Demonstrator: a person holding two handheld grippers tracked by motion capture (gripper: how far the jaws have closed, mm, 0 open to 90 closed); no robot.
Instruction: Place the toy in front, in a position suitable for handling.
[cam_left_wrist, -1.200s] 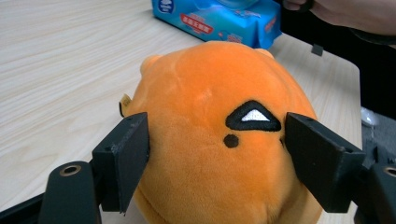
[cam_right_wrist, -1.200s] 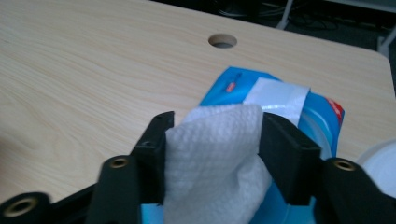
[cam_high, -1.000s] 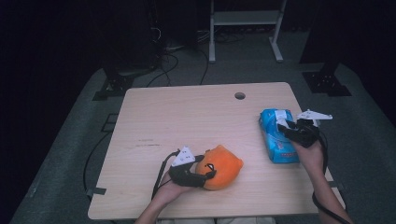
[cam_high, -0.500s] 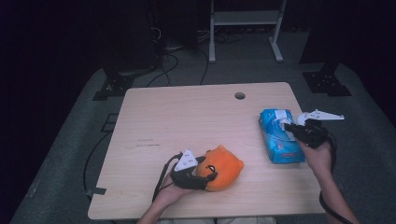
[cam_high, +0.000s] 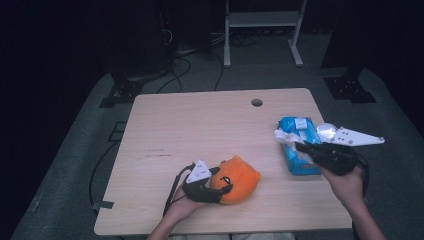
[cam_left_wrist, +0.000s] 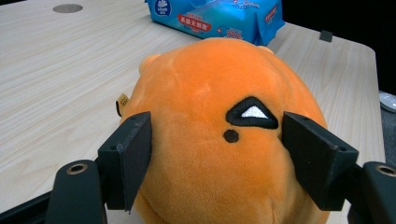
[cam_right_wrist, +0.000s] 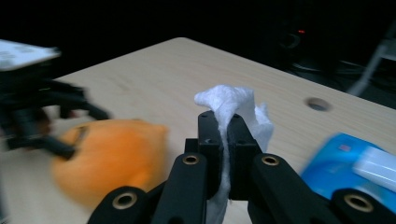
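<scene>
while the right gripper (cam_right_wrist: 223, 135) stays clamped on a white wipe (cam_right_wrist: 233, 105) above the blue pack (cam_high: 299, 145), the left gripper (cam_left_wrist: 217, 154) squeezes the orange plush (cam_left_wrist: 219, 140) nearby on the table (cam_high: 200, 125).

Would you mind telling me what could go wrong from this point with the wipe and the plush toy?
The right gripper pinches a thin fold of the white wipe; it could tear or slip out.

The blue wipe pack lies unheld, so it might lift or slide.

The left gripper squeezes the soft orange plush toy, which could squirm loose.
</scene>
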